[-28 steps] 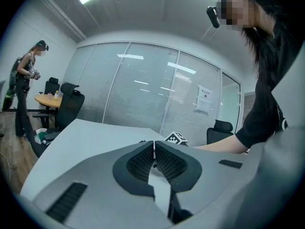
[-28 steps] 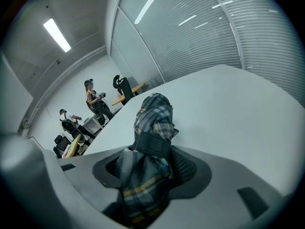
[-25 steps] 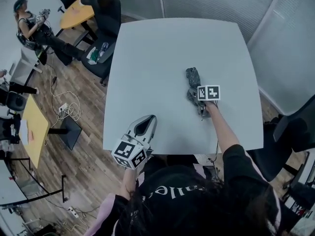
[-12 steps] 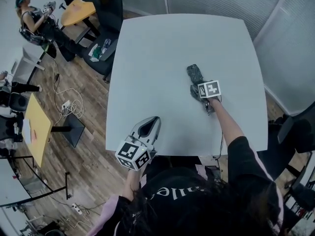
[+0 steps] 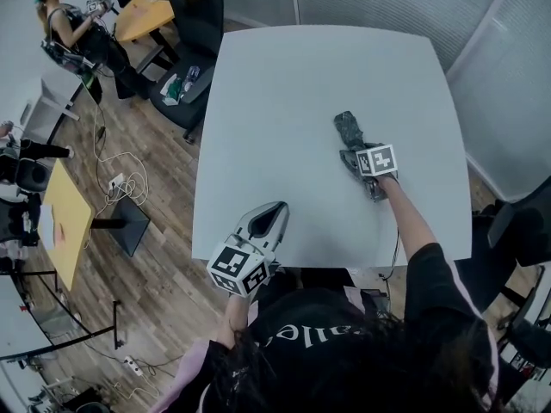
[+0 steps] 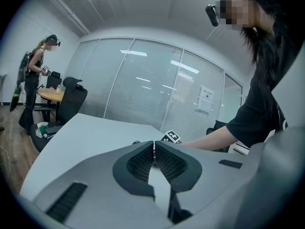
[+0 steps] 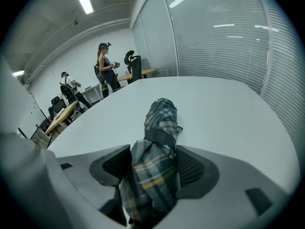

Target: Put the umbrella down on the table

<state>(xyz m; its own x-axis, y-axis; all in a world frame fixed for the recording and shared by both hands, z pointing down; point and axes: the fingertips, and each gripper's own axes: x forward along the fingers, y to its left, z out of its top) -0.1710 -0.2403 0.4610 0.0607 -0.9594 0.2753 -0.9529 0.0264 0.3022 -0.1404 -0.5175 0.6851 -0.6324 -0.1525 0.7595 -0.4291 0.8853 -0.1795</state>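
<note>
1. At the upper left of the head view, a person (image 5: 73, 28) was seen standing beside a black chair (image 5: 194, 7) on the wooden floor.
2. The left gripper (image 5: 272, 211) was held at the lower left edge of the white table (image 5: 275, 101). In the left gripper view its jaws (image 6: 153, 147) were seen pressed together with nothing between them.
3. The umbrella (image 5: 349, 129), folded, plaid and bound with a dark strap, was found right of centre on the table. In the head view its long axis ran steeply from upper left to lower right, and its free end pointed to the upper left, towards the far edge.
4. In the right gripper view the umbrella (image 7: 159, 123) ran from the bottom centre up the frame, away from the camera and along the jaws. Its far end was laid on the table (image 7: 228, 109).
5. The right gripper (image 5: 353, 153) was set over the near end of the umbrella. Its jaws (image 7: 152, 163) had just been opening and were spread wide. The cloth lay between them close to both pads, and no squeeze could be made out.
6. Against the frame of a second before, the umbrella was found at the same spot on the table with the same heading. The whole table had slid slightly rightwards in the head view, and the left gripper was placed as before.
</note>
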